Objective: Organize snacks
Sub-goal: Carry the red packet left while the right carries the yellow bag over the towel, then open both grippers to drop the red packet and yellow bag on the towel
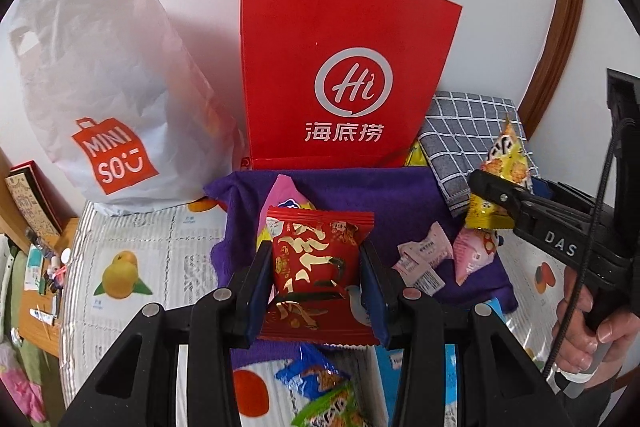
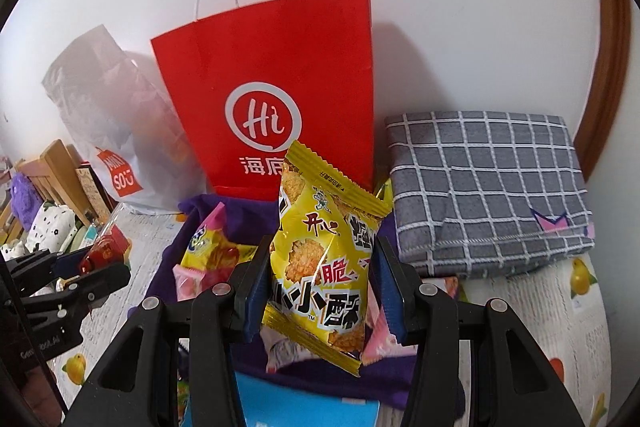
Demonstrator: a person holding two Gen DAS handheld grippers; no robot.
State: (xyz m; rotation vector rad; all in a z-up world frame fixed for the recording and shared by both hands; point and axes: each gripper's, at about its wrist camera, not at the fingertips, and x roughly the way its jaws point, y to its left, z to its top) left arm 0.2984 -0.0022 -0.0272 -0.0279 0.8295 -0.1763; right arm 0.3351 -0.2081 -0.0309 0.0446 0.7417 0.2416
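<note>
My left gripper (image 1: 316,283) is shut on a red snack packet (image 1: 316,267) with gold print, held above the purple cloth (image 1: 360,191). My right gripper (image 2: 320,291) is shut on a yellow snack packet (image 2: 320,267); it also shows in the left wrist view (image 1: 502,167) at the right. A red paper bag (image 1: 340,67) with white handles stands upright behind the cloth, also in the right wrist view (image 2: 272,87). Pink packets (image 1: 474,255) and a pale wrapper (image 1: 424,259) lie on the cloth. The left gripper appears at the left of the right wrist view (image 2: 86,269).
A white Miniso bag (image 1: 104,87) stands left of the red bag. A folded grey checked cloth (image 2: 488,183) lies at the right against the wall. Blue and green packets (image 1: 320,387) lie near the front on the fruit-print tablecloth (image 1: 132,267). Cluttered shelves (image 1: 36,267) sit at far left.
</note>
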